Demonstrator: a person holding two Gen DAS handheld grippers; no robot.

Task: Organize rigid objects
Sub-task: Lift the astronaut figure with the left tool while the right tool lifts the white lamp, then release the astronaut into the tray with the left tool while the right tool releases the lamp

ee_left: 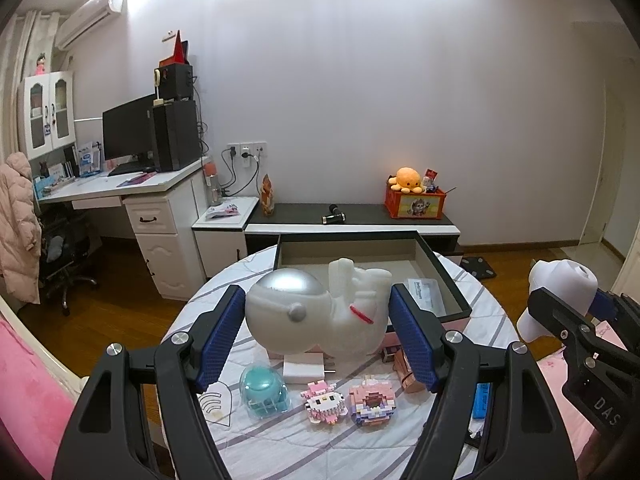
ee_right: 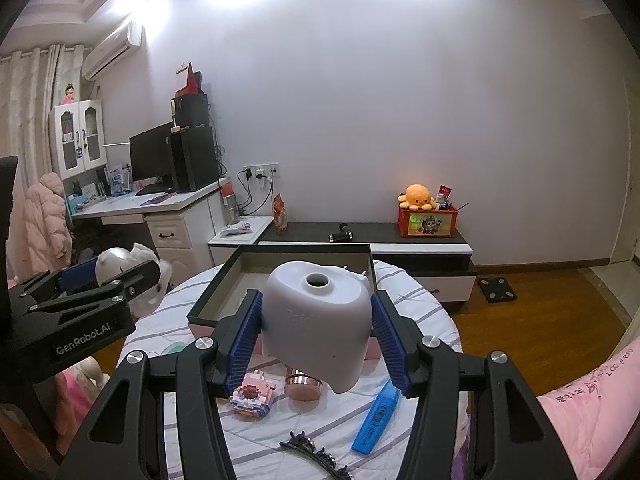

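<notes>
Both grippers loaded, held above the round tabletop point(ee_left: 280, 452). Left gripper point(ee_left: 318, 332), centre of the left wrist view, is clamped wide on the astronaut figure point(ee_left: 316, 312), blue pads against its helmet side and its body side. Right gripper point(ee_right: 316, 340), centre of the right wrist view, grips the grey humidifier-like shell point(ee_right: 316, 320) by its two flanks, hole facing up and away.

Step in hand, by judgement: carry each piece forward and set it into the open dark-rimmed box point(ee_left: 440, 268) just beyond the fingertips. To do it well: go in one at a time so the two grippers do not crowd each other, clear the near rim before lowering, set the piece down on the box floor, and only then release. The astronaut is bulky and rounded; it may roll once freed, so lay it on a flat side.

Box contents: mostly bare floor; a small clear packet with print point(ee_left: 424, 294) lies at its right side in the left wrist view. What lies in the near corners is hidden behind the held pieces.

Loose on the tabletop, lower frame: teal capsule toy point(ee_left: 264, 394), two block-built figures point(ee_left: 324, 400), white charger point(ee_left: 304, 368), copper cylinder point(ee_right: 302, 386), blue highlighter point(ee_right: 376, 418), black hair clip point(ee_right: 316, 450).
</notes>
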